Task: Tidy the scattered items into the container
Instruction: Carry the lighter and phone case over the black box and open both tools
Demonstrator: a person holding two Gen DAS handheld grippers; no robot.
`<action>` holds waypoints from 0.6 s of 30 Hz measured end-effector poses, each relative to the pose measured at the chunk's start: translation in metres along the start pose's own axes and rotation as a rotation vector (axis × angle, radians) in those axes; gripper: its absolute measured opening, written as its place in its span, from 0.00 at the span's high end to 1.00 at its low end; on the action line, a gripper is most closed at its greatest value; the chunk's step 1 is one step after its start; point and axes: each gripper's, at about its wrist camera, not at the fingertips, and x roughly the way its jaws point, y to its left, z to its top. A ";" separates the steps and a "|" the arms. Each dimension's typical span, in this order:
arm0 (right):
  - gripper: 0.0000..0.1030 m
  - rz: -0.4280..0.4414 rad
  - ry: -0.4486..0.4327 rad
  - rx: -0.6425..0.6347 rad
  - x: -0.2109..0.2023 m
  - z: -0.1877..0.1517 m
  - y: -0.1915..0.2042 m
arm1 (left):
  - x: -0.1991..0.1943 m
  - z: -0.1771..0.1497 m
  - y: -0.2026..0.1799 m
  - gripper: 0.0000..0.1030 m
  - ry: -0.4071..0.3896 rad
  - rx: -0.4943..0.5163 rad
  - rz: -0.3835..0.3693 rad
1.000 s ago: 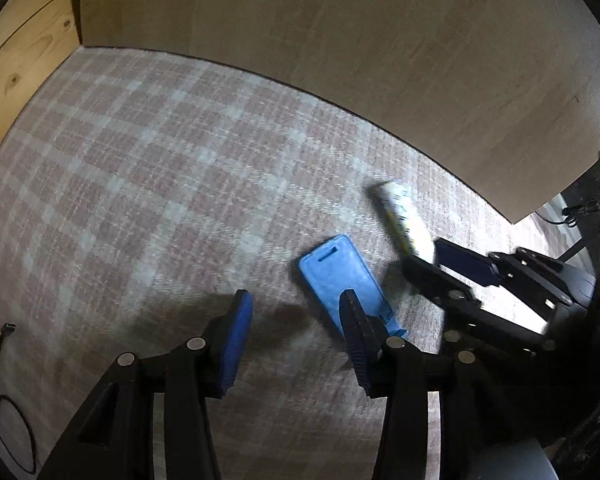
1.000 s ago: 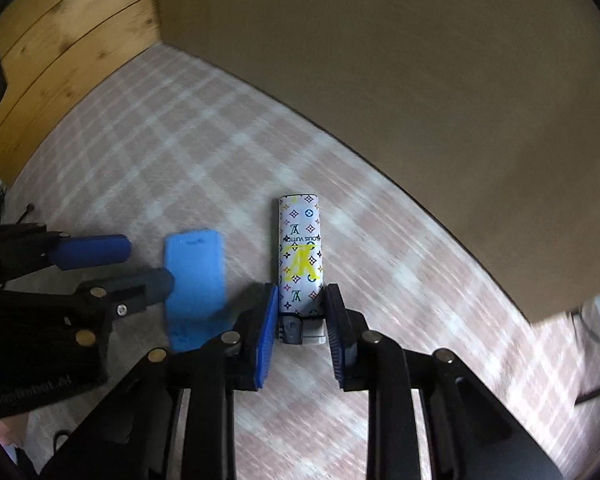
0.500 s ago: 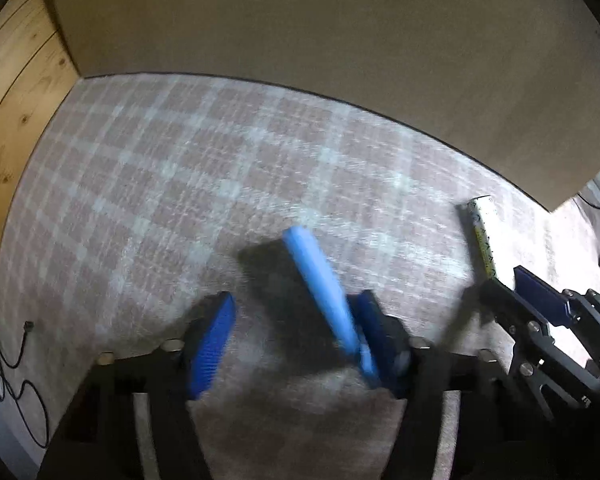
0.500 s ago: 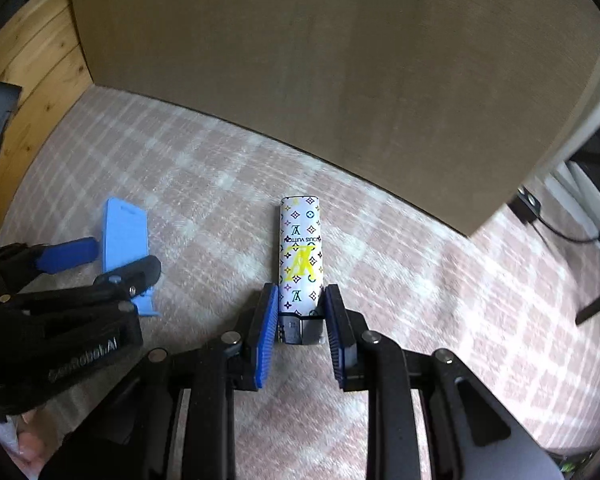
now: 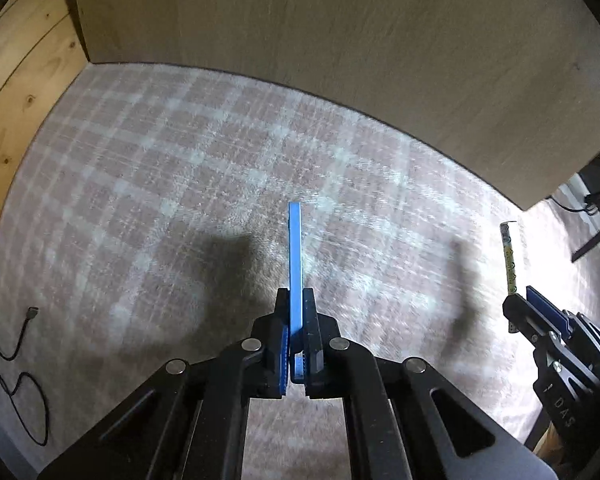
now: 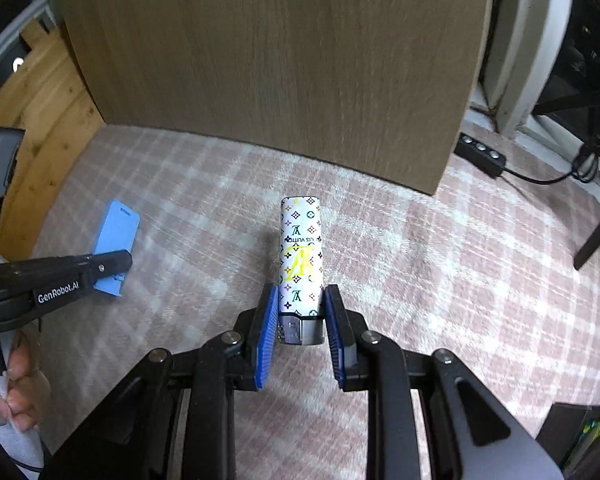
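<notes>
Above a pink plaid carpet [image 5: 172,168], the left gripper [image 5: 296,320] clamps a thin blue card [image 5: 295,256] edge-on, lifted off the floor. Alongside, the right gripper [image 6: 300,320] pinches the metal end of a white monogram-patterned lighter [image 6: 302,256], also held off the carpet. Beyond both stands a wooden panel [image 6: 280,60].

I see pink-and-white plaid carpet [image 5: 172,184]; thin black cable [image 5: 16,360] lies at 8 o'clock, black power strip [image 6: 480,154] at 2 o'clock.
</notes>
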 end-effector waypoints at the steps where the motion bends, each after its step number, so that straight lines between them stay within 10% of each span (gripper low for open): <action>1: 0.78 0.001 -0.008 0.005 -0.005 0.000 -0.001 | -0.005 -0.003 -0.004 0.96 -0.011 0.014 -0.001; 18: 0.78 -0.081 -0.189 0.123 -0.159 -0.089 -0.028 | -0.092 -0.086 -0.094 0.96 -0.153 0.376 -0.135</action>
